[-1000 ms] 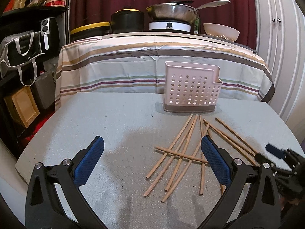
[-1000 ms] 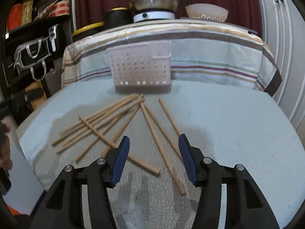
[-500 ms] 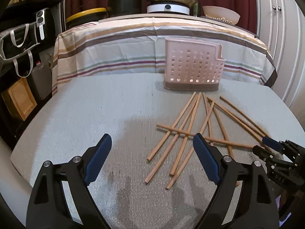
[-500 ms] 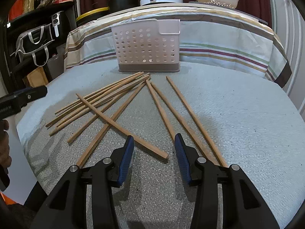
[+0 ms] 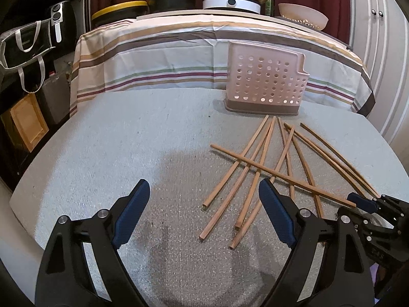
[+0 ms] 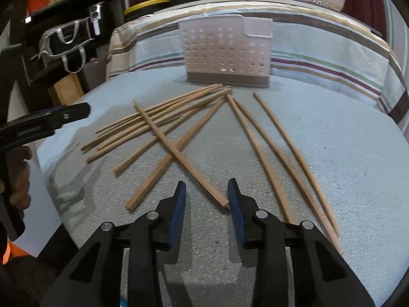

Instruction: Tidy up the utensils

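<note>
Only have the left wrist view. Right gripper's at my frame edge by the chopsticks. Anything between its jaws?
Observer: Yes. The near end of the crossing chopstick lies between the fingers of the right gripper, close to the right pad. The jaws are closing, not clamped yet.
Operator: Anything else in its way?
Observer: Three more chopsticks run past the outside of that same finger; none sits between the jaws.
Operator: My gripper show up there?
Observer: Only one finger of the left gripper, at the left edge, with a hand on its handle.
</note>
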Available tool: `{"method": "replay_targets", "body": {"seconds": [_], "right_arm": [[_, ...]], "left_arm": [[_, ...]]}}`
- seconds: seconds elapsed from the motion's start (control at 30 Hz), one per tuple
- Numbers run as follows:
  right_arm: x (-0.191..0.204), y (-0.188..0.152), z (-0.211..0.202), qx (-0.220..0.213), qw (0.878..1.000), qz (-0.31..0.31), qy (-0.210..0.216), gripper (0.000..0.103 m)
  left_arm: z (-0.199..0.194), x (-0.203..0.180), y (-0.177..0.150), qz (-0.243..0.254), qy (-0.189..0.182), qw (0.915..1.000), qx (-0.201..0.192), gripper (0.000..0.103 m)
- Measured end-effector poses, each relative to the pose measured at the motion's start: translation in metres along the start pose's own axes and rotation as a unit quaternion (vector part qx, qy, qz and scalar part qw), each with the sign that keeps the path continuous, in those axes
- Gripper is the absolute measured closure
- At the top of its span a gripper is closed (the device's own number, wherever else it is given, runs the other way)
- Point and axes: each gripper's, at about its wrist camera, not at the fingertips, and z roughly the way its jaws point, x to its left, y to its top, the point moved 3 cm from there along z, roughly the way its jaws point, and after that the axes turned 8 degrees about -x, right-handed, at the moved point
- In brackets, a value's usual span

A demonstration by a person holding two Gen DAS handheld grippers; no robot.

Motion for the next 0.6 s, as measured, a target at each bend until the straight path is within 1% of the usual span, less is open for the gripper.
{"method": "replay_targets", "body": {"seconds": [0.07,0.3,0.37,0.5,0.6], "right_arm": [[0.0023,-0.0019,0.0009,0.001,1.0,-0.005,0.0,0.078],[0.0024,-0.0049,-0.0014,-0.013,1.0,-0.008,0.0,0.086],[0.0051,-0.006,-0.0033,-0.021,1.0,-0.013,0.005,0.09],[0.0079,-0.0069,-0.005,-0.029,0.999,-0.021,0.017,0.092],[0.0086,-0.0076,-0.0066,-0.035,0.999,-0.02,0.018,0.093]], "left_arm": [[0.0016,0.0001,-0.0011,0.0,0.0,1.0,0.003,0.018],[0.0038,-0.0006,-0.0047,-0.001,0.0,1.0,0.007,0.018],[0.0045,-0.0009,-0.0057,0.0,0.0,1.0,0.008,0.018],[0.0057,-0.0023,-0.007,0.001,-0.001,0.9999,0.011,0.018],[0.0062,-0.0042,-0.0077,0.004,-0.002,0.9999,0.013,0.018]]}}
